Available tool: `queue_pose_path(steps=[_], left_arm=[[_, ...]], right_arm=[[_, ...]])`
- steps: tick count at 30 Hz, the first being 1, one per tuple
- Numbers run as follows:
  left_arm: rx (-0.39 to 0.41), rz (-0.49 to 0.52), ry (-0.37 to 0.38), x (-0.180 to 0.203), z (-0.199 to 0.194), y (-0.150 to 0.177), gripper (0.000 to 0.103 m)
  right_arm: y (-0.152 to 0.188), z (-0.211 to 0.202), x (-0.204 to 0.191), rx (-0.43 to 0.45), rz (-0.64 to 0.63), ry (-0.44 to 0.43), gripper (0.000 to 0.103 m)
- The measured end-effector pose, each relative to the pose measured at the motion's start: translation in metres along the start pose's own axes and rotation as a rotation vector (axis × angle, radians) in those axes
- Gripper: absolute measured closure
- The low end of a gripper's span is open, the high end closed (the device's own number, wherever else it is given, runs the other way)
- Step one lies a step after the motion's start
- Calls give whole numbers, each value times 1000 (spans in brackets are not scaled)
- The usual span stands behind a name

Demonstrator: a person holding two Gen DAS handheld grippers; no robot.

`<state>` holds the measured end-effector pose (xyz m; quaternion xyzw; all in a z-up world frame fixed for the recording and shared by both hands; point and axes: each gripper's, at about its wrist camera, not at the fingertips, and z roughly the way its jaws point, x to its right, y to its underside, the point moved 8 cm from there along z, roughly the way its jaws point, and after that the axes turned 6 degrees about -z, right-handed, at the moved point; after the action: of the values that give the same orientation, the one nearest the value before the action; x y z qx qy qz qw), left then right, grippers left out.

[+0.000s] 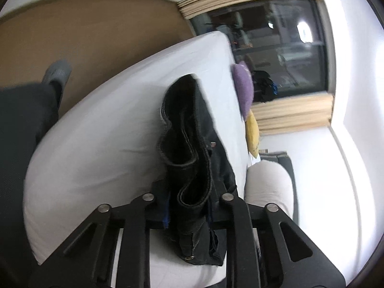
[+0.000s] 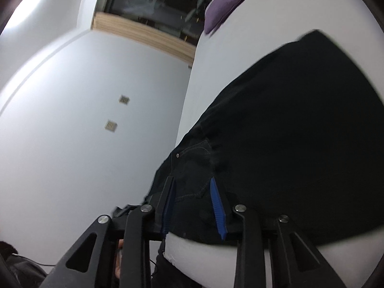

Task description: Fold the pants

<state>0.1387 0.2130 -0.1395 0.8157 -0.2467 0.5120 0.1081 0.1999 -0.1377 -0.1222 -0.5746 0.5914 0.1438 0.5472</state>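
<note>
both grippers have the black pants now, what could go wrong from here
1. The left gripper pinches a bunched, wavy stack of layers at the edge of the pants; a layer could slip out, spoiling the fold.
2. The right gripper holds cloth near the rivet close to the edge of the white bed; that side could slide off.
3. The purple cushion sits at the far end, so a long swing of the pants might knock it.

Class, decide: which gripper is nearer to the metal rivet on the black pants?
Right. The right gripper clamps the pants just below the rivet; the left gripper grips bunched fabric, that rivet unseen.
</note>
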Motion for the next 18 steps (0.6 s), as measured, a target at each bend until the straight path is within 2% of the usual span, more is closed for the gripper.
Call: queue_pose_path(steps=[5,9,10,11,12,13,15,18], left_arm=[[21,139,-1,37,-4,4,87],[27,227,-21,54,-2,7,87],[27,248,-26,58,-1,7,87],[27,268,-31,61,1,7,87],[28,300,-40,67,3,8,87],[28,325,-43,72,4,11,87],[30,384,-50,83,8,18,87],[21,470,-52,103,19,29,87]], right_arm=[[-20,59,-22,-129,-50,17,75],[-20,105,-10,-245,-41,74,75],[-15,115,1,-278,-28,114,75],[-9,124,14,-317,-11,164,91],[-4,130,25,-341,9,191,103],[-3,131,36,-332,30,212,103],[-2,131,41,-310,59,169,103],[0,133,40,-299,17,177,103]])
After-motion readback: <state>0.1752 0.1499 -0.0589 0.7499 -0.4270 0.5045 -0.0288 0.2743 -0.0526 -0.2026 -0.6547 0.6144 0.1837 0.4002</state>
